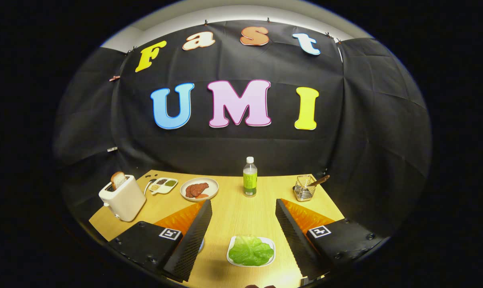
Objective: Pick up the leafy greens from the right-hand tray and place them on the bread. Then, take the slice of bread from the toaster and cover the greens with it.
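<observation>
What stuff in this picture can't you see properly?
1. Bottom bread: a pale rim peeks out behind the left finger of the open gripper; gripper view, the finger hides the rest.
2. Bread slice: its lower part sits inside the toaster.
3. Small divided dish: fillings too small to identify.
4. Wire holder: the brown-handled tool's working end is hidden inside.

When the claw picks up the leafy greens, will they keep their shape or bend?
The leafy greens look thin and crinkled, so probably floppy and light. They lie loose on a small tray, which might slide. The claw stands open around them.
</observation>
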